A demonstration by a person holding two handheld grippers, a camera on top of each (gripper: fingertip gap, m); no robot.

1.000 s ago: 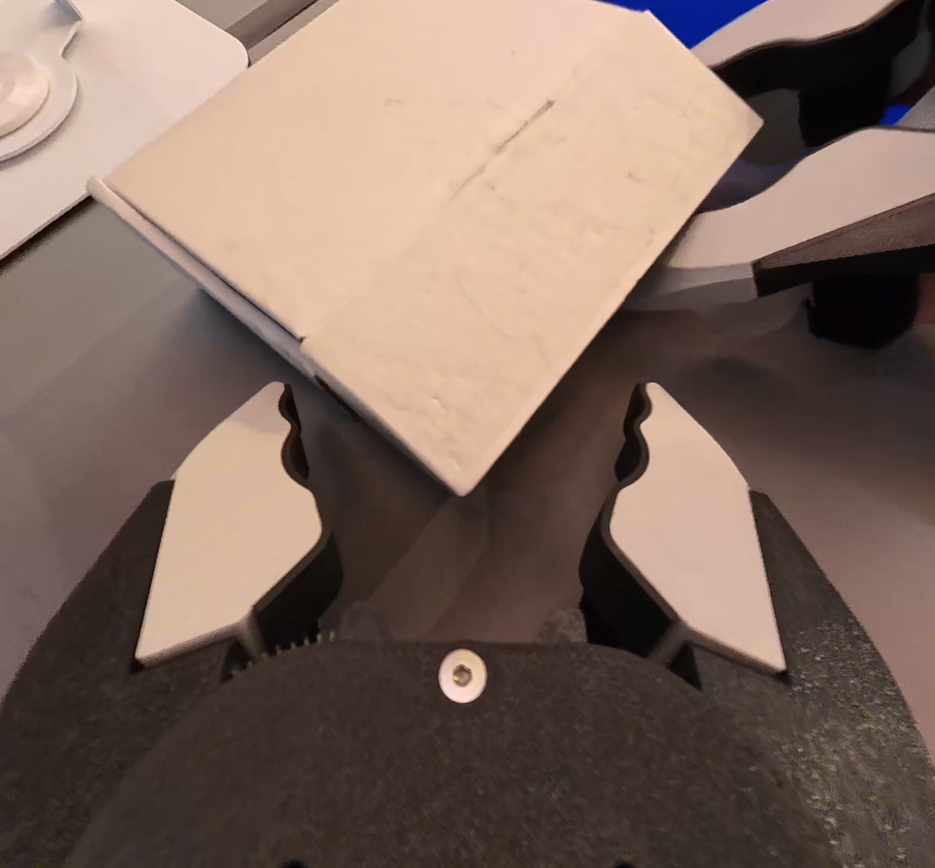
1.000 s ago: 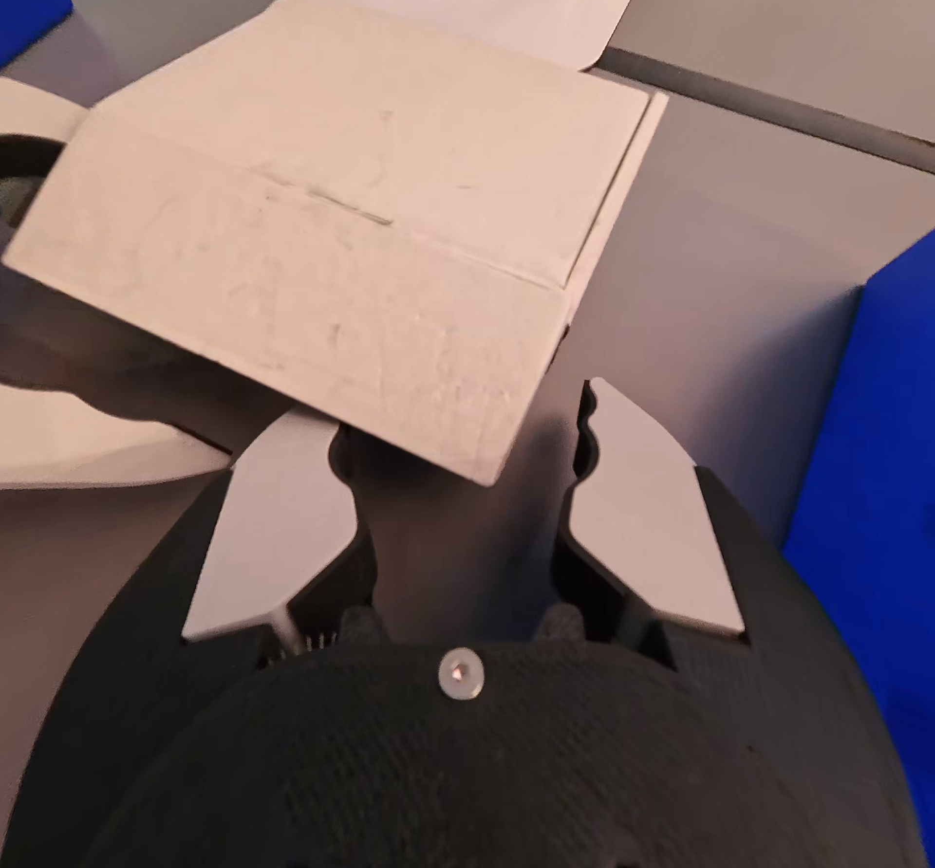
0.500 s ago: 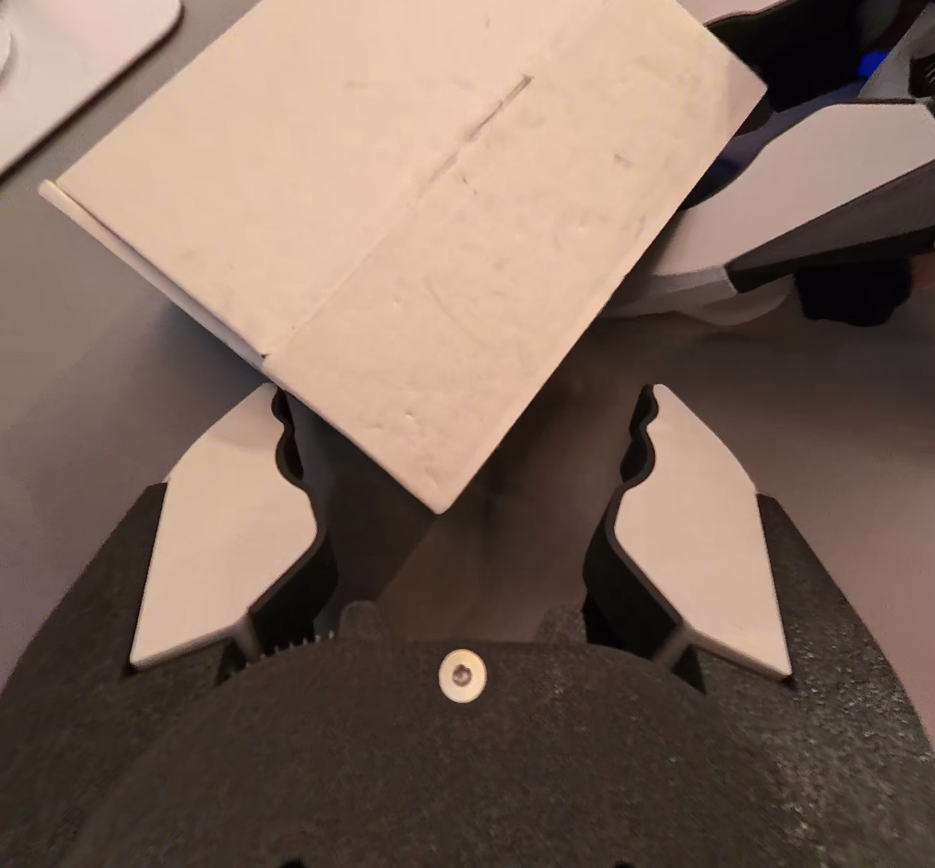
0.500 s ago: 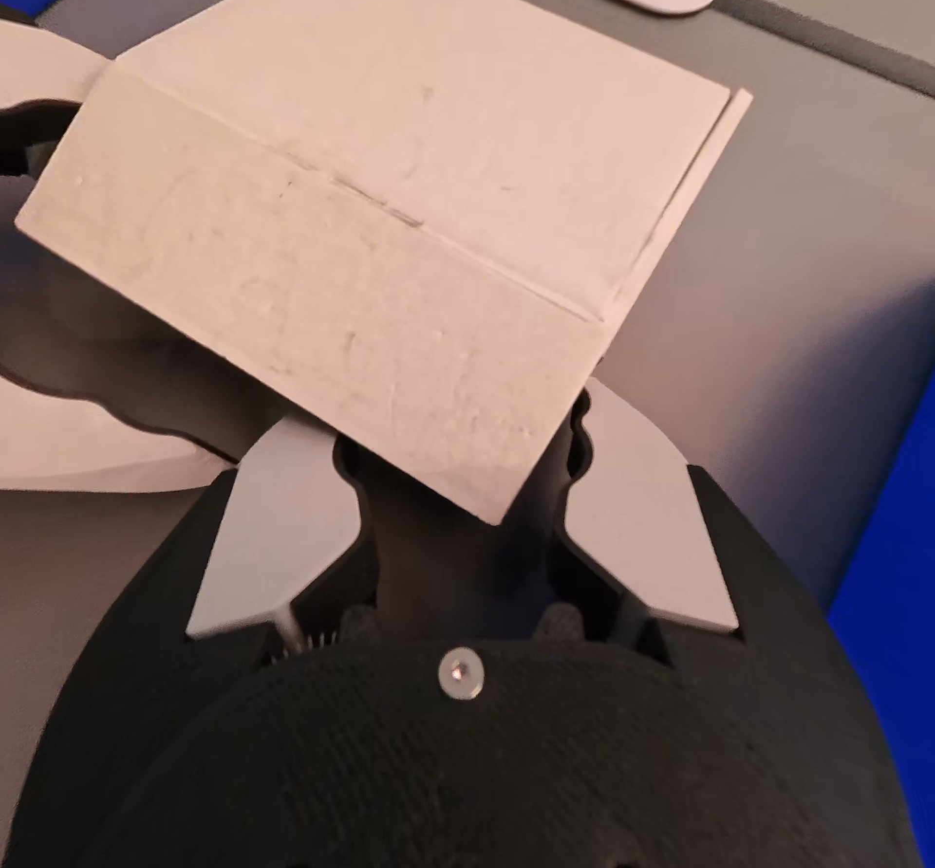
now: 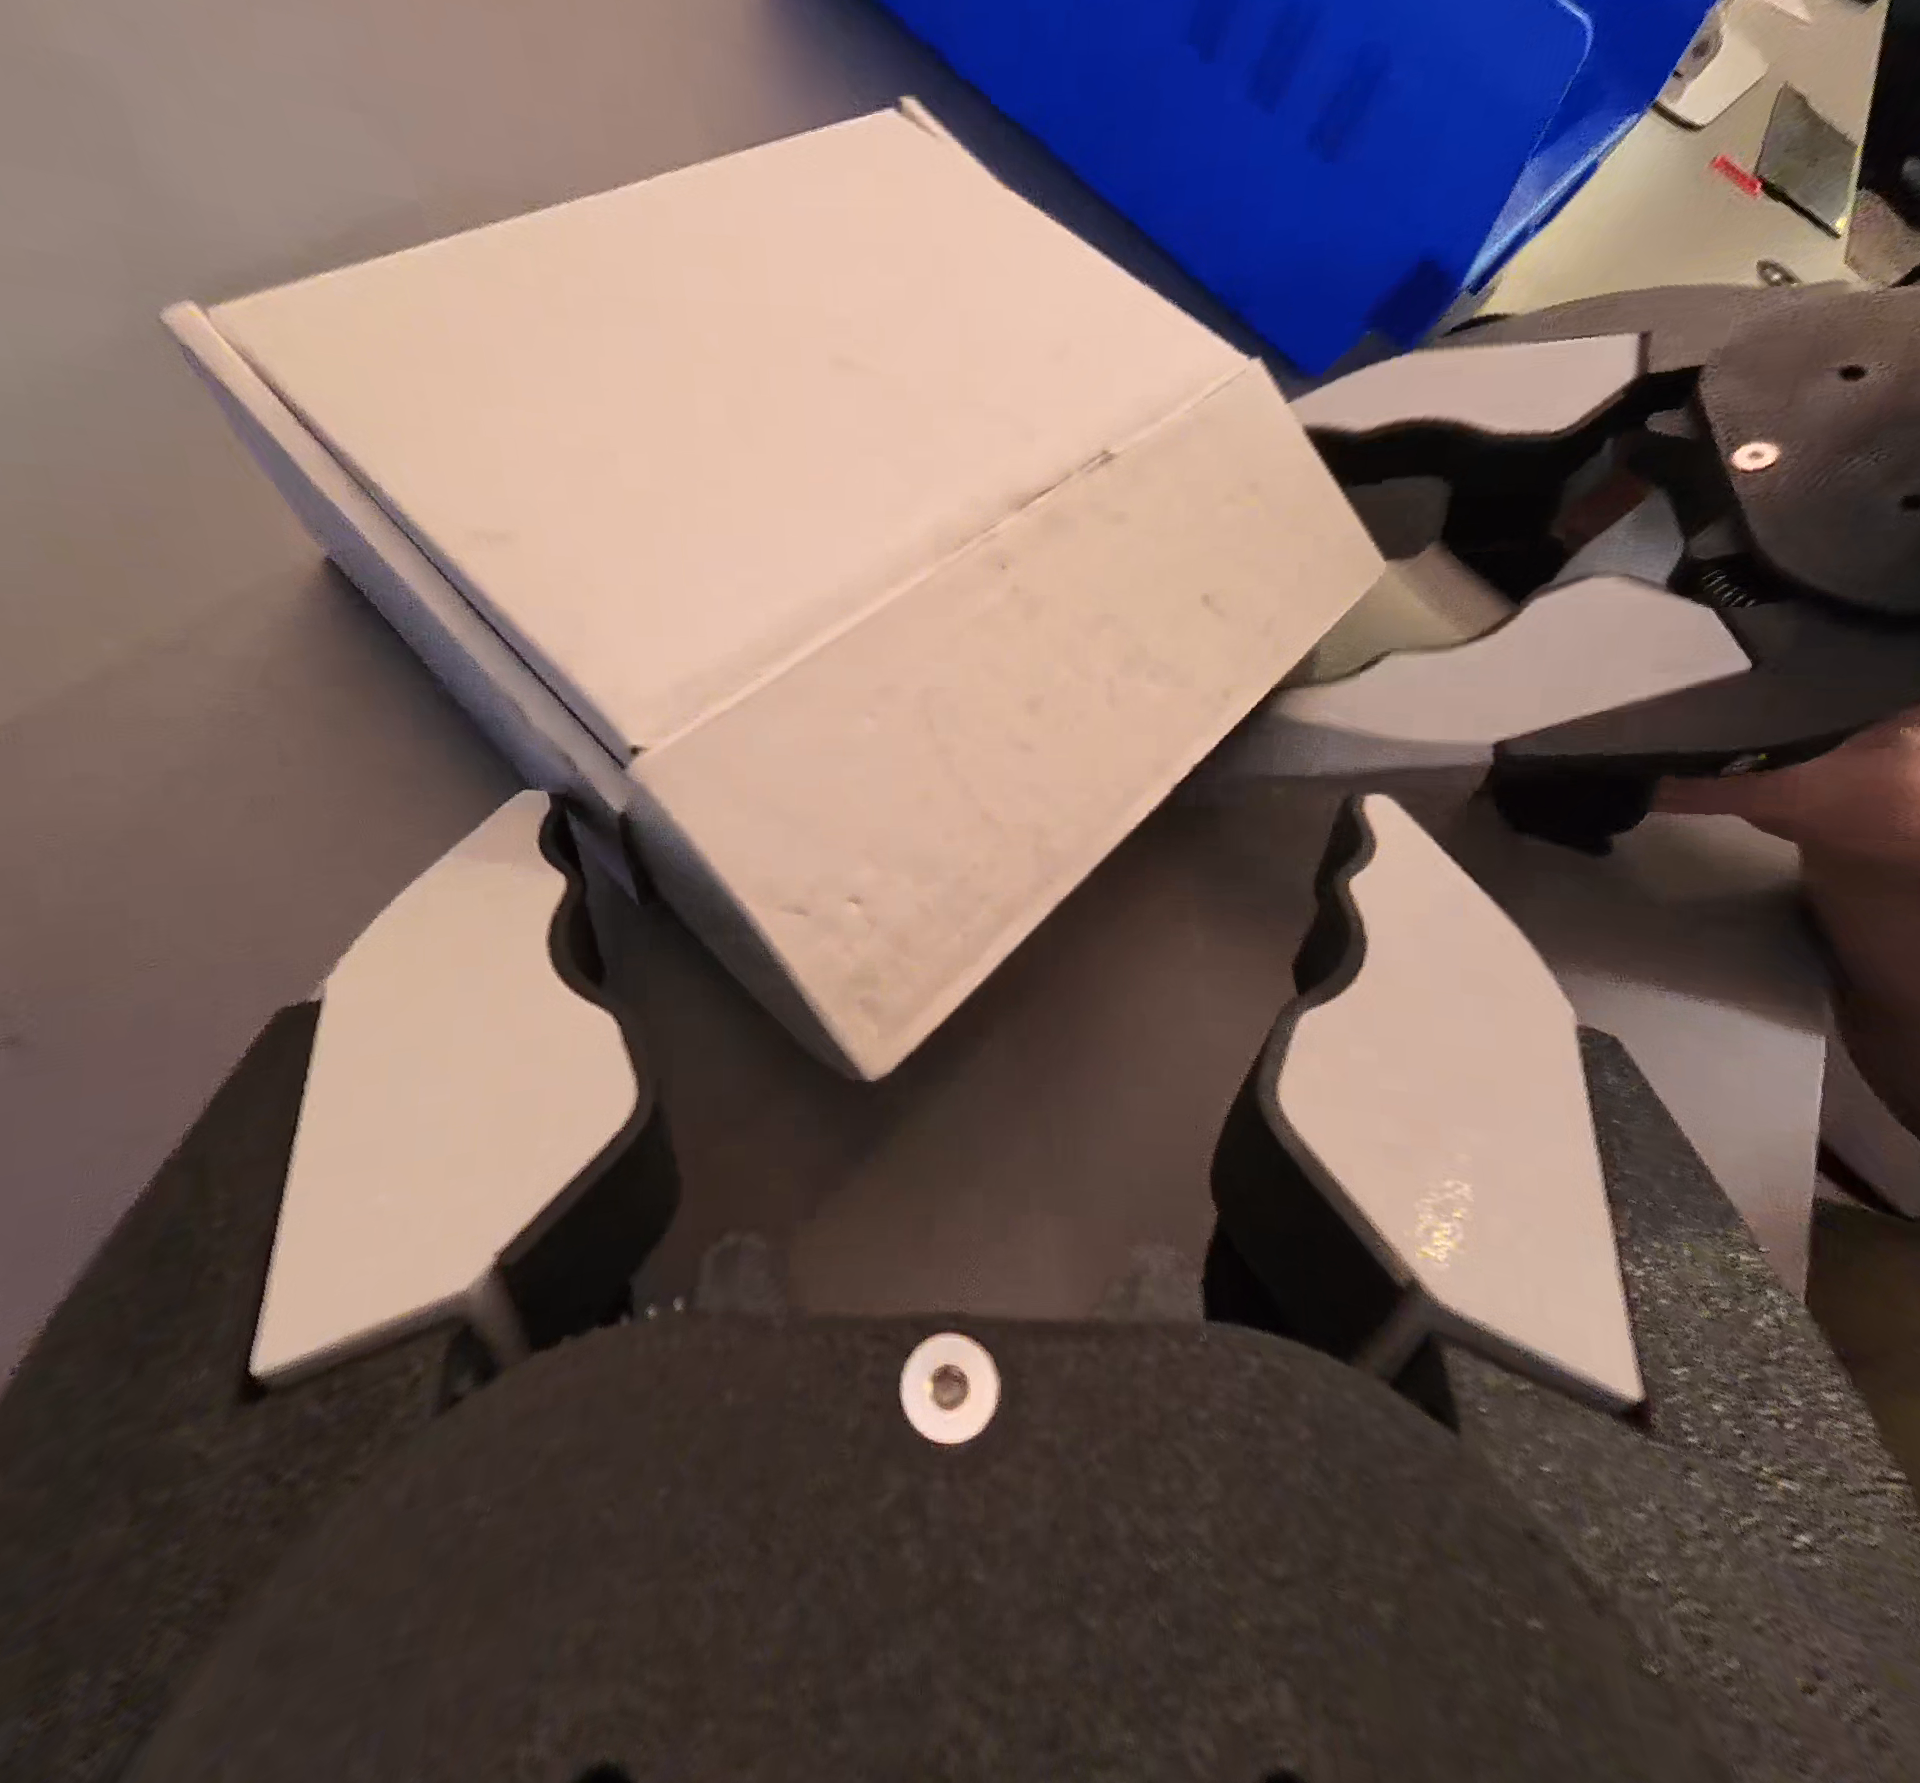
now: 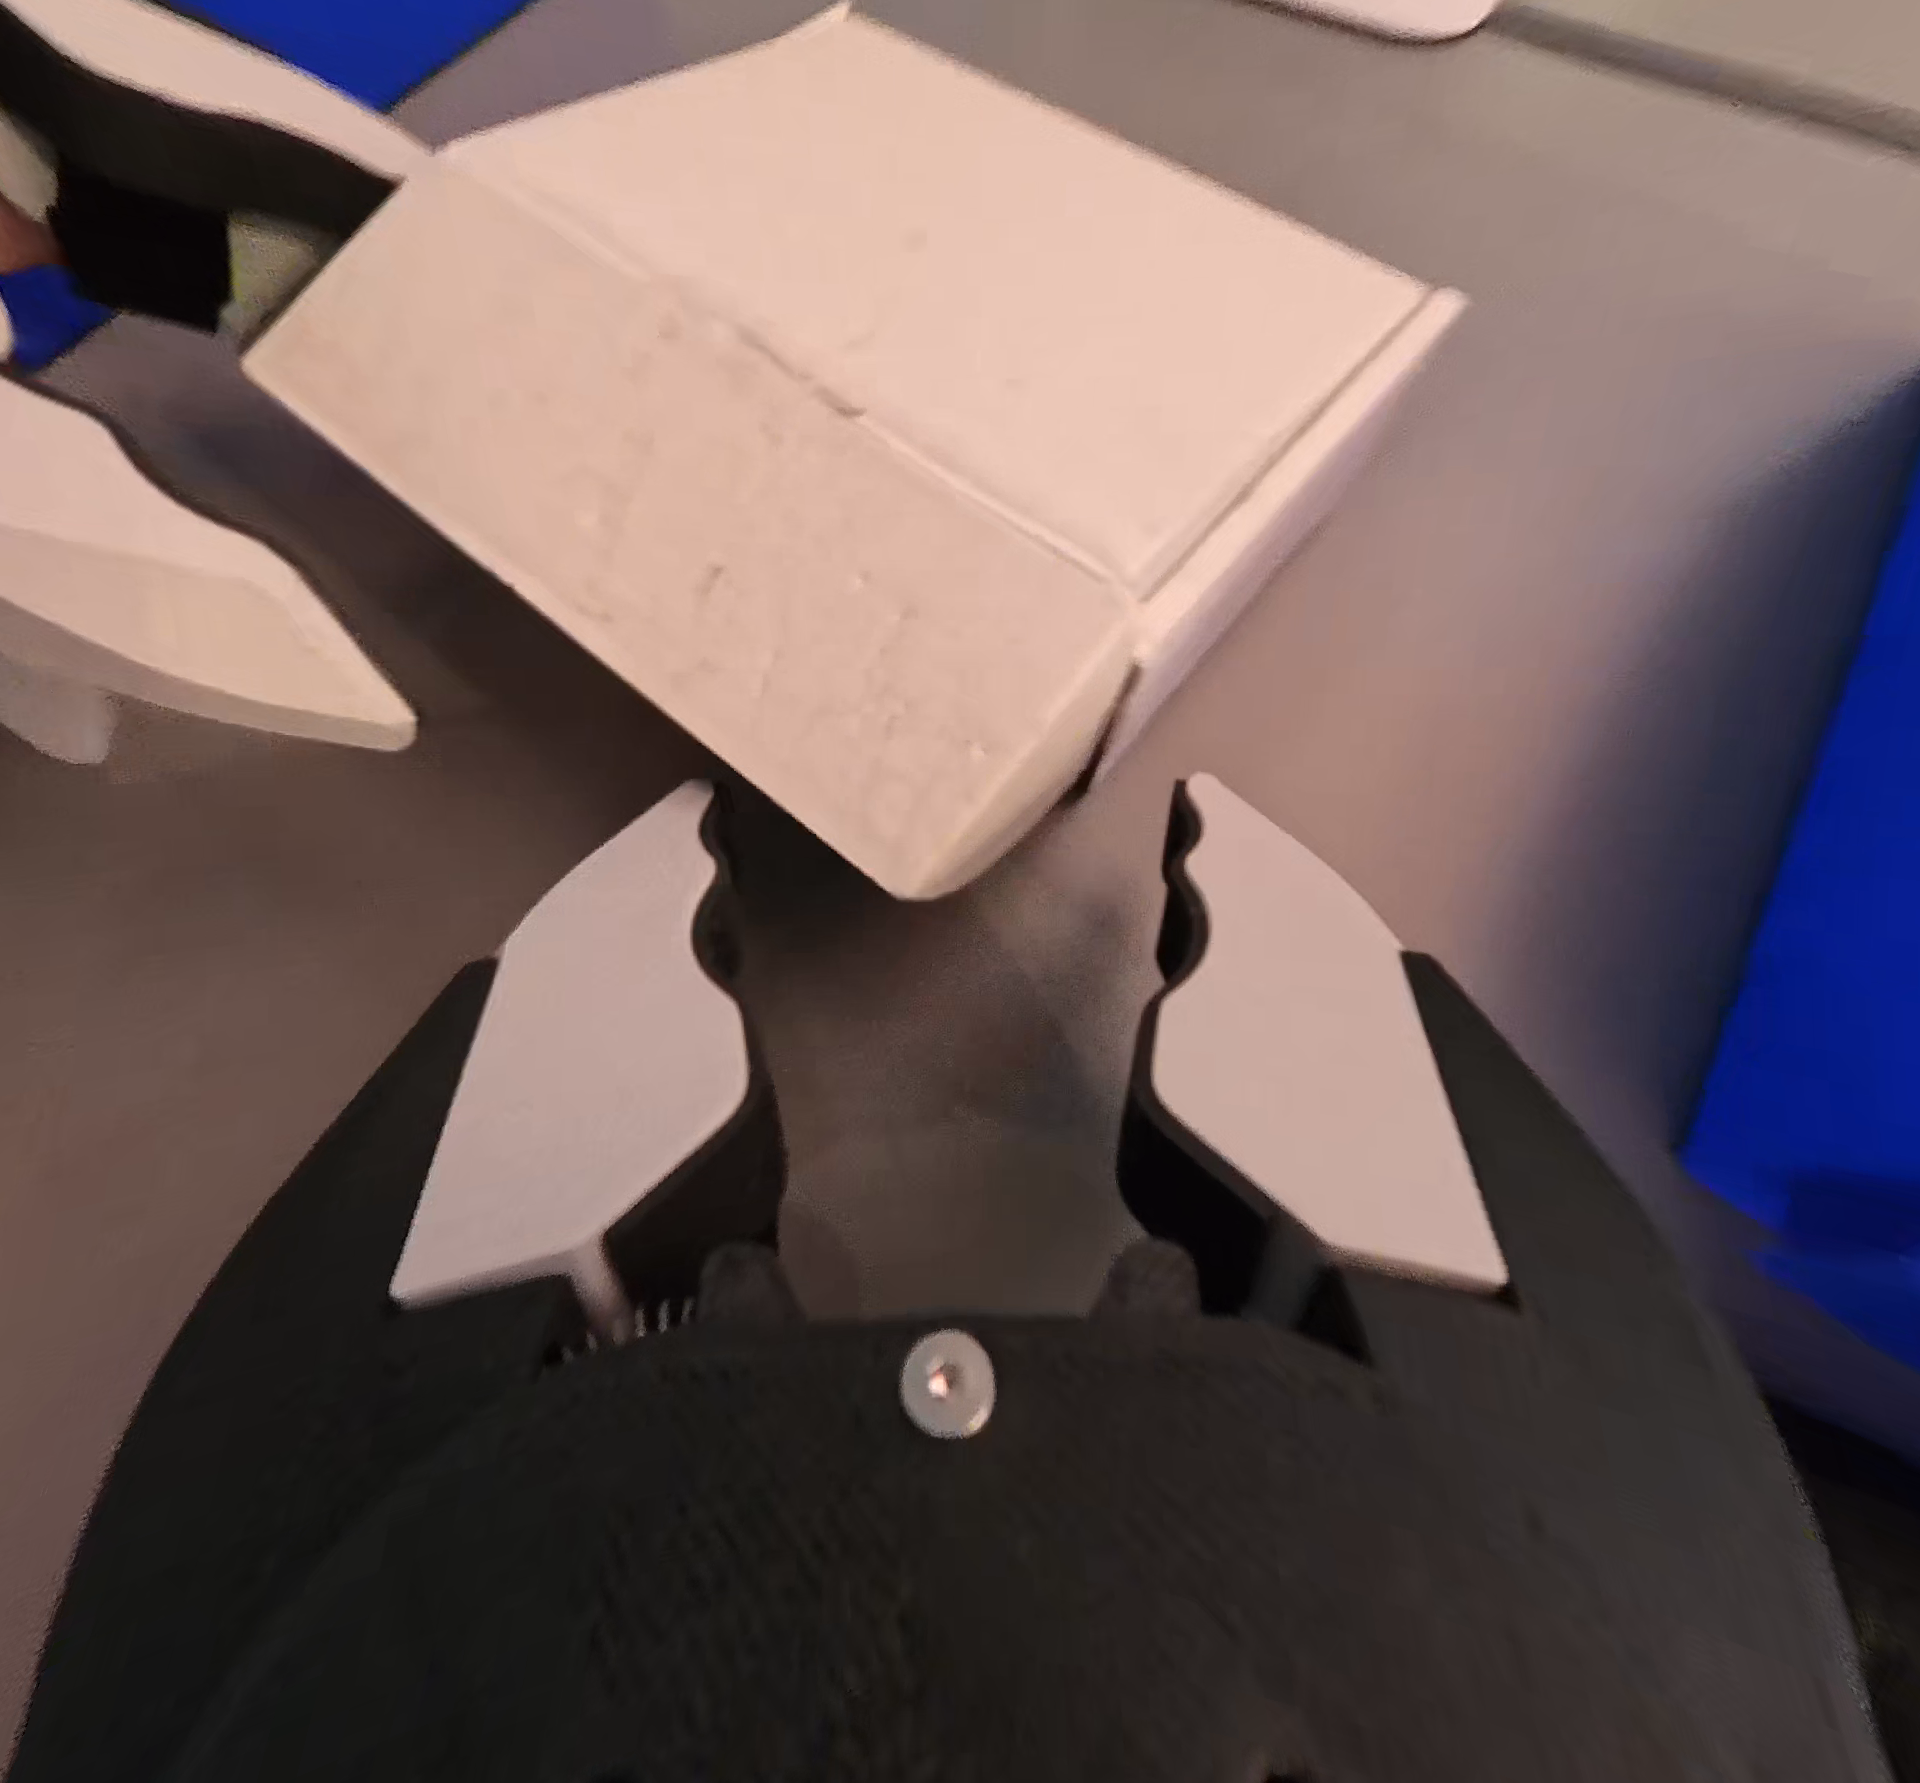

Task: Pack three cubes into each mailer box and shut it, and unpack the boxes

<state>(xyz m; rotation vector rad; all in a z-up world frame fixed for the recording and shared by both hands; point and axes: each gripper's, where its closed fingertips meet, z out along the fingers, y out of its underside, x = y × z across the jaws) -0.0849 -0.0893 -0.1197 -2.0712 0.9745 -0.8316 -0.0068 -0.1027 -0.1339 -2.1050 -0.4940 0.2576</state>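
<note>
Here the mailer box lies lid-down, front flap untucked, contents hidden.

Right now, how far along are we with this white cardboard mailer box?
Done: the white cardboard mailer box has its lid down over the body, but the front flap still angles outward, untucked. In hand: nothing; the left gripper and right gripper are open at the flap's two corners. Left: tucking the flap. Contents are hidden. Blue plastic bin stands behind.

Both cams sit right behind their own fingers, angled down, super close. They come at the white mailer box from opposite corners, and each catches the other gripper at its edge.
</note>
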